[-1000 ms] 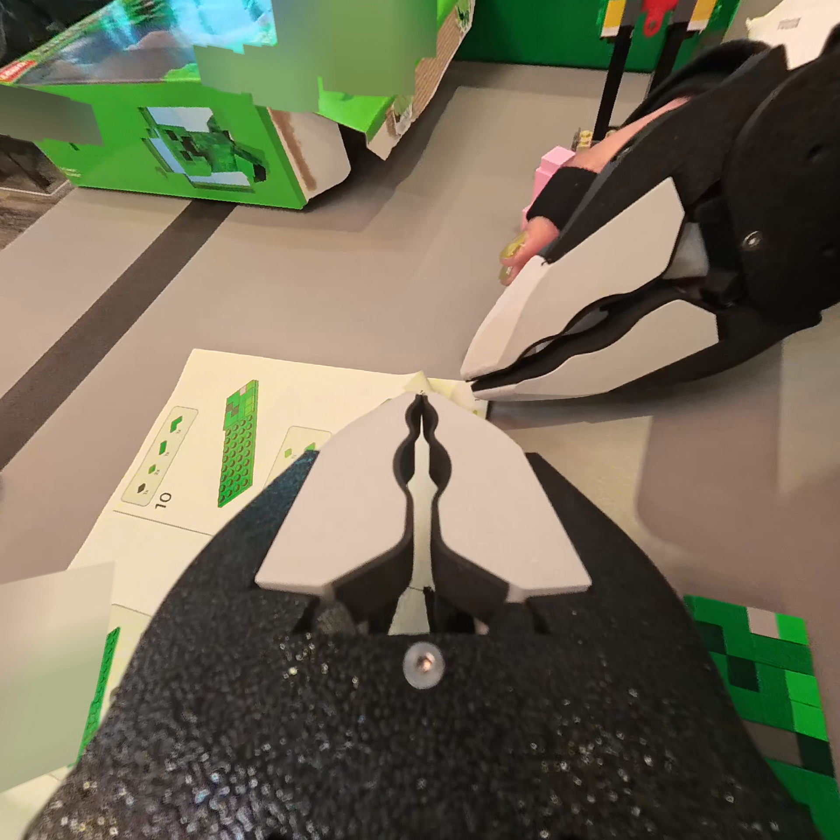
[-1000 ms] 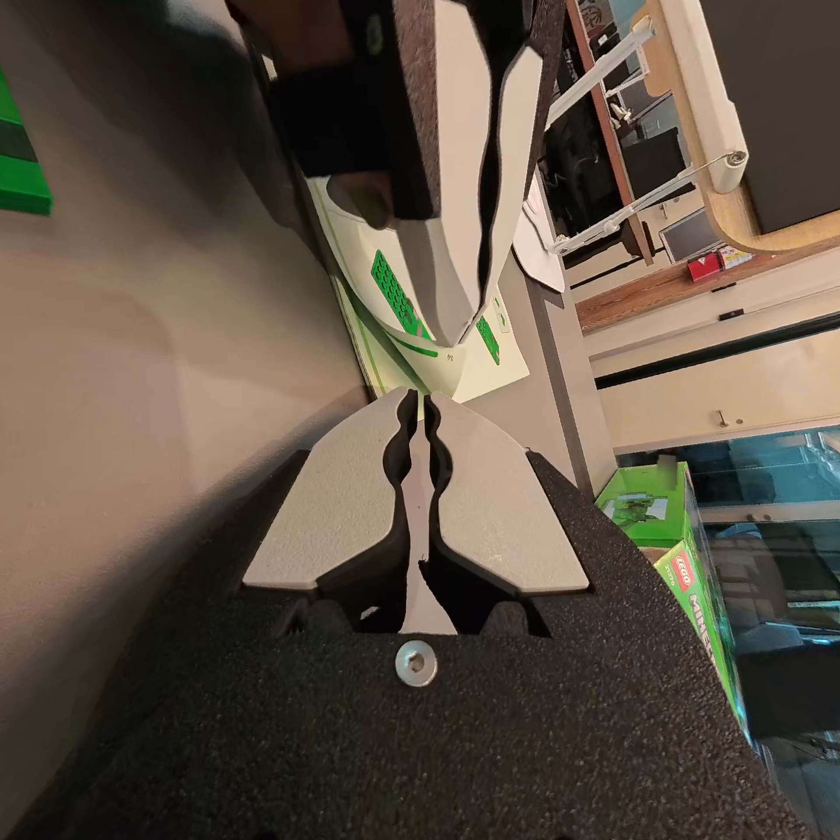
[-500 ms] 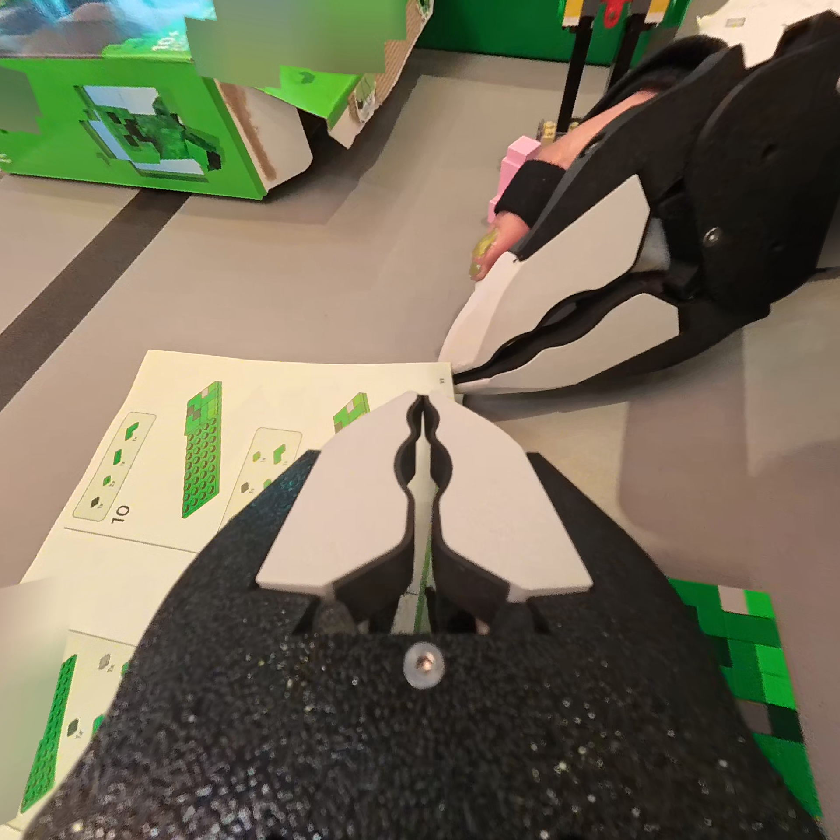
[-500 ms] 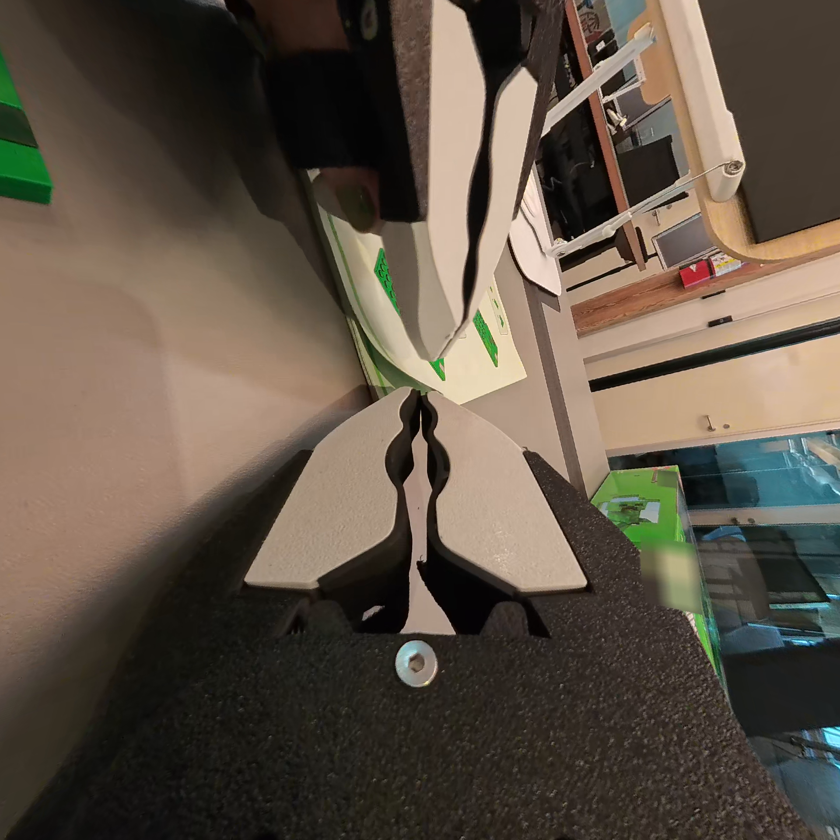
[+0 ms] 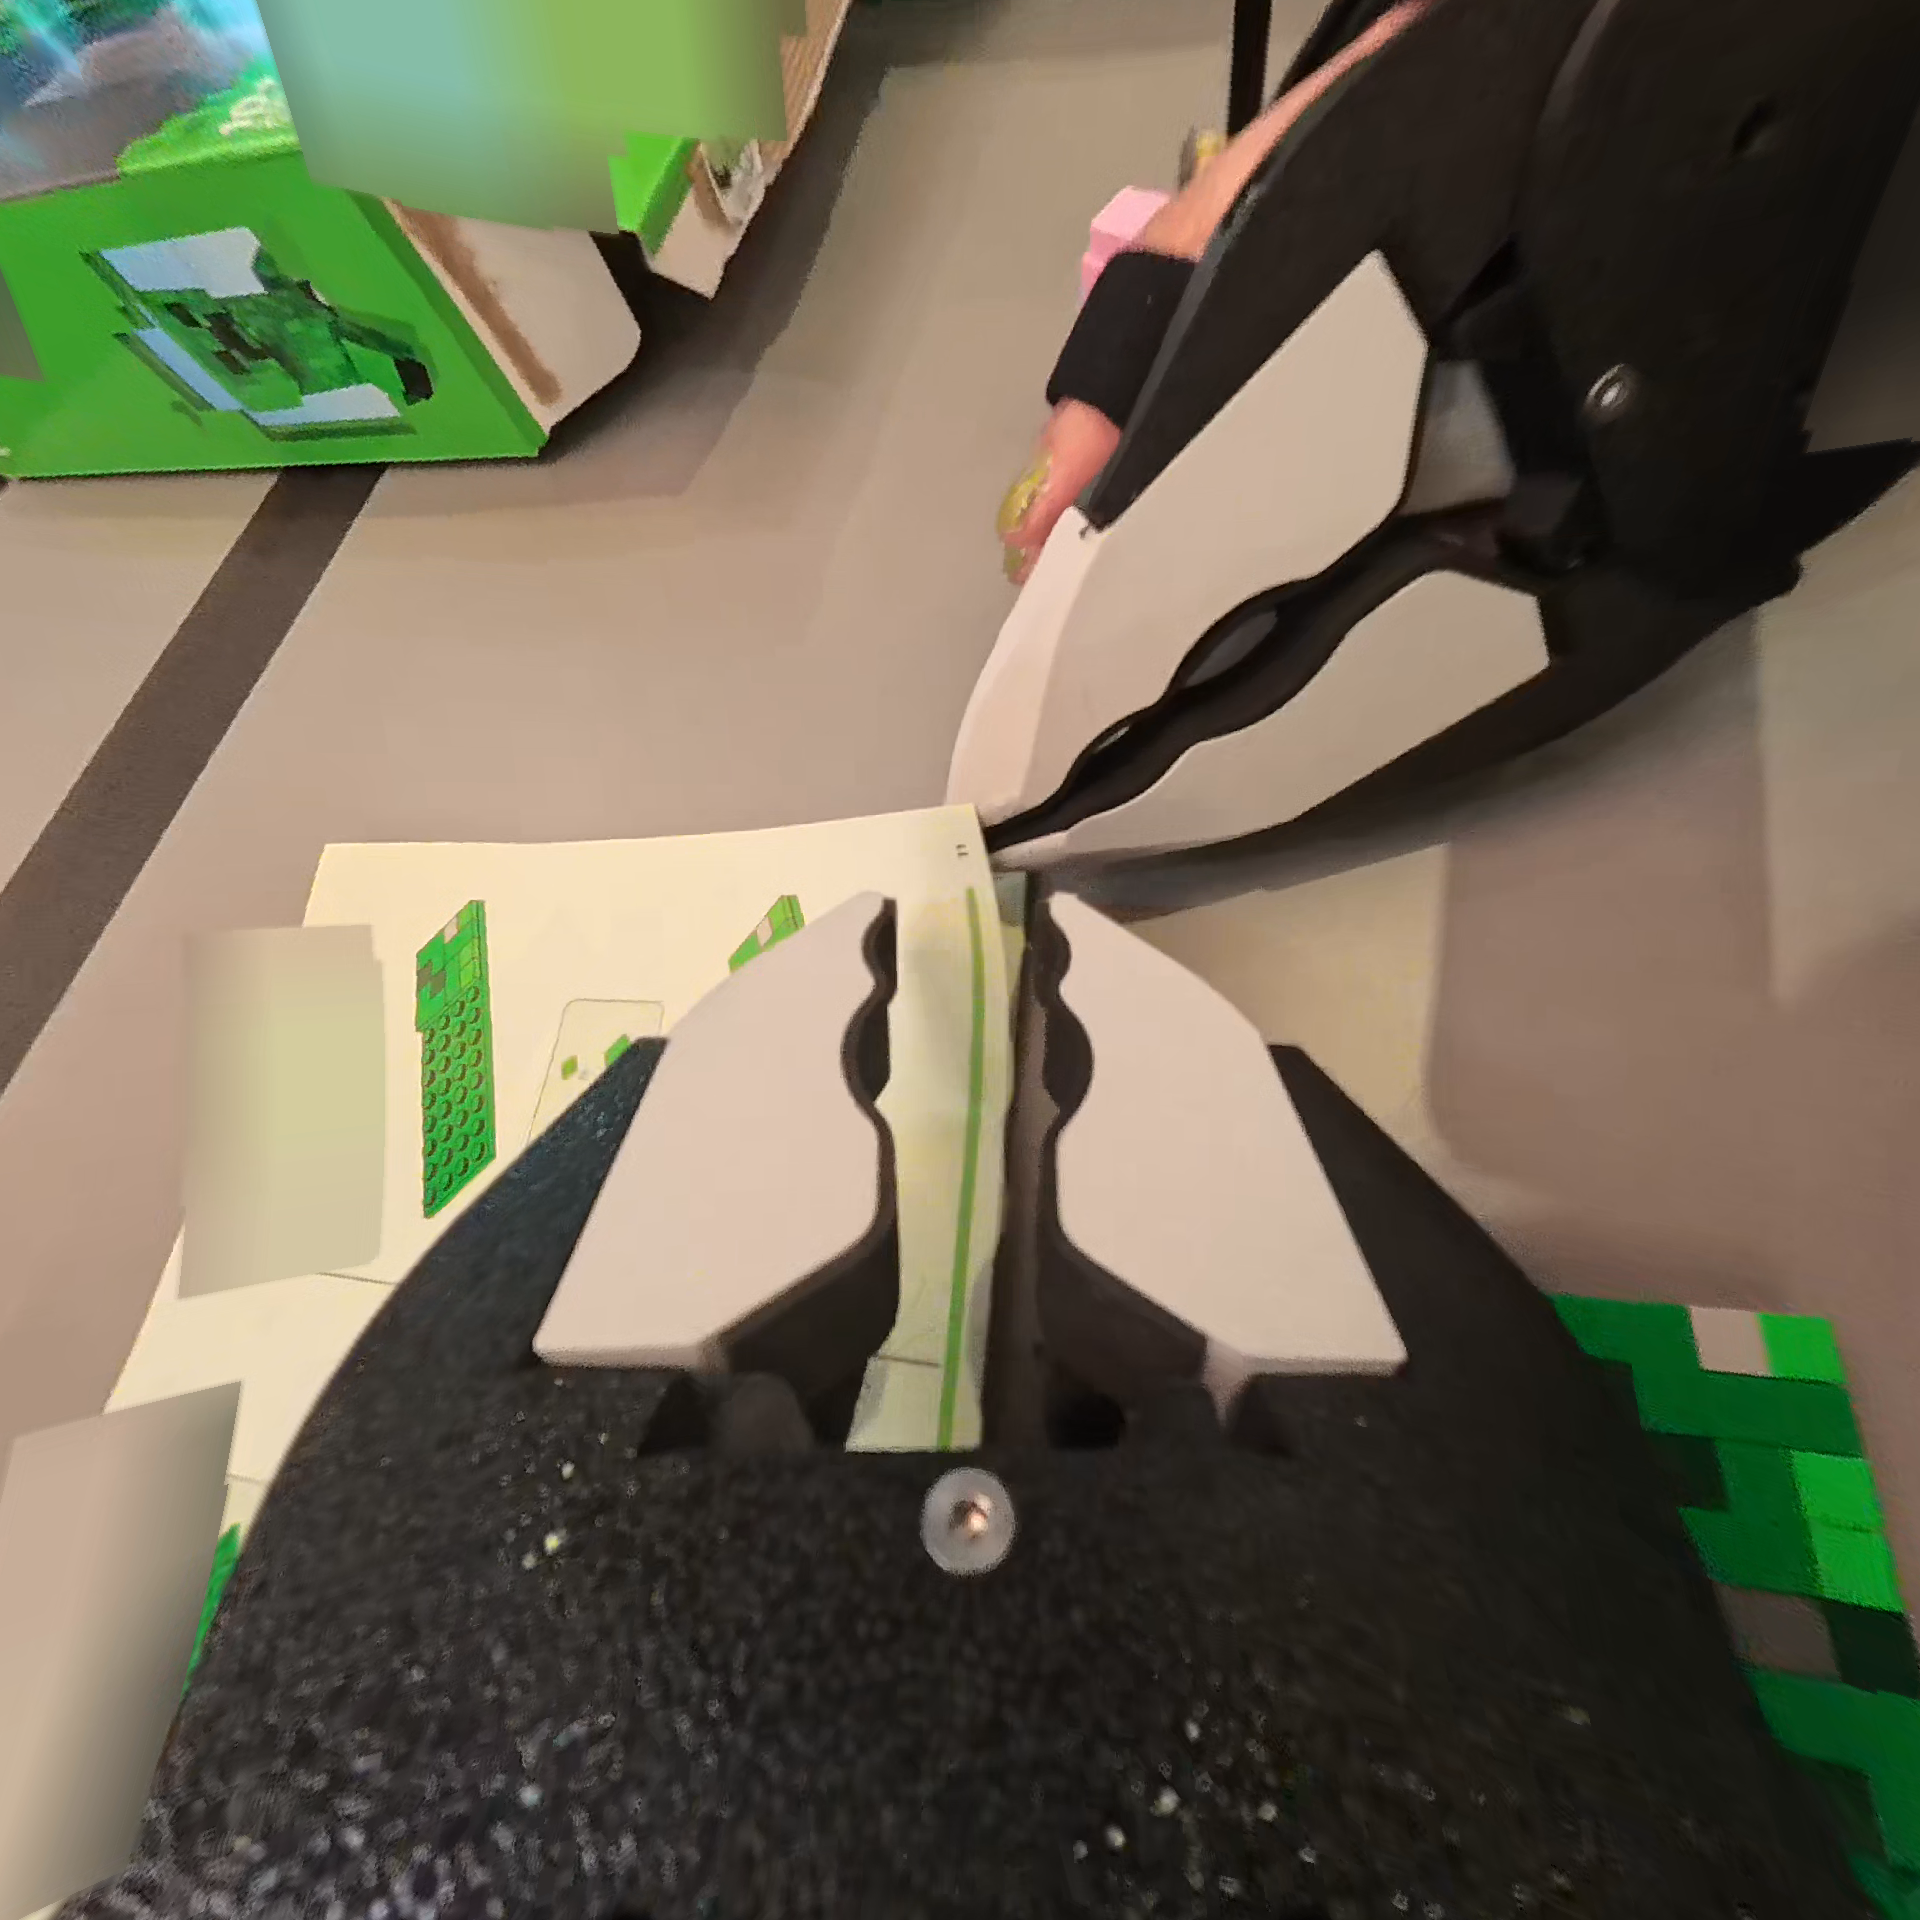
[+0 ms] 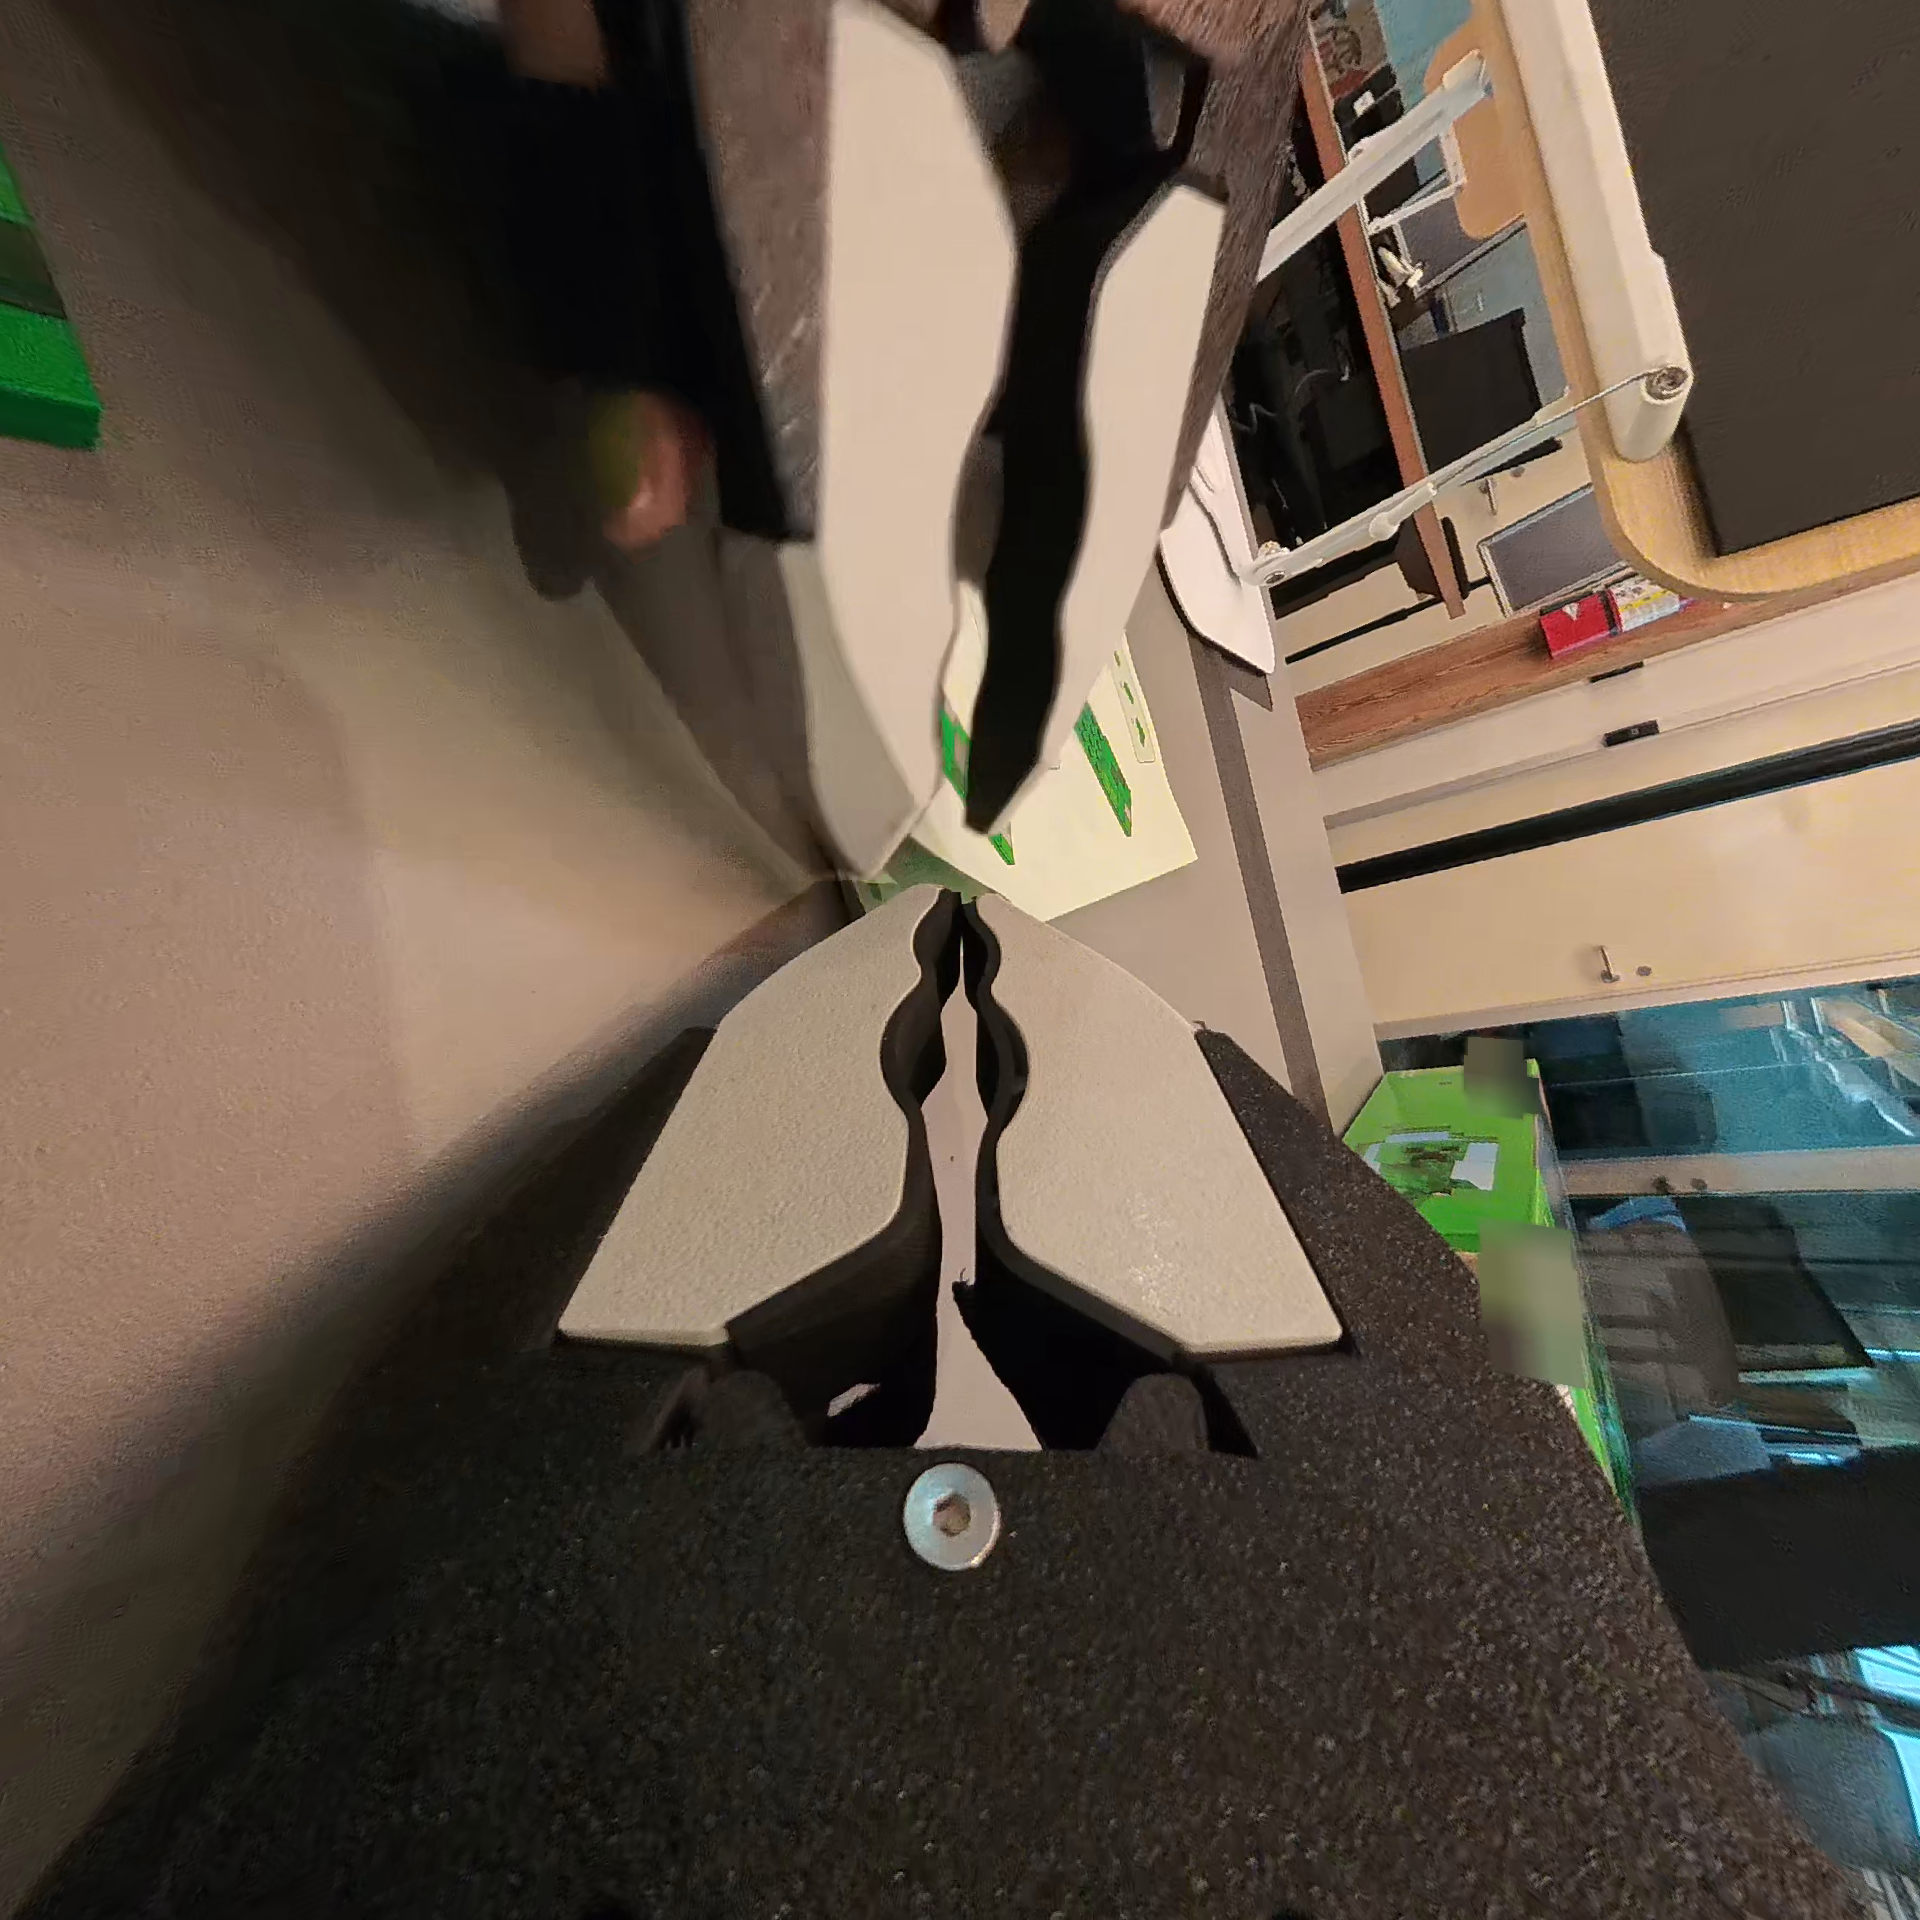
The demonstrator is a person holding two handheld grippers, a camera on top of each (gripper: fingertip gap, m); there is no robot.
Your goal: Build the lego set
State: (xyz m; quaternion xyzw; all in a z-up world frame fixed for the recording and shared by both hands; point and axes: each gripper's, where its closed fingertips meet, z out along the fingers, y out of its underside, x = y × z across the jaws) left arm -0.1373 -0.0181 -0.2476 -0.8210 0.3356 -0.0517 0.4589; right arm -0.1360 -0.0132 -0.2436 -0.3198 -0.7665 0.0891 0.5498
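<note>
Tools: two, each with grey fingers on a grainy black body.
Left tool (image 5: 961, 914): fingers parted over the booklet's right edge.
Right tool (image 6: 958, 909): tips closed together, pinching the booklet's far right corner.
Instruction booklet (image 5: 623, 914): one, cream paper, flat on the grey counter (image 5: 623, 644).
Green brick plate (image 5: 1797, 1507): one, near right.
Green cardboard boxes (image 5: 260, 343): far left; count unclear.

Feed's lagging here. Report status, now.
Left gripper open over instruction booklet. Right gripper shut at booklet's corner. Green plate untouched. Nothing blocking.
</note>
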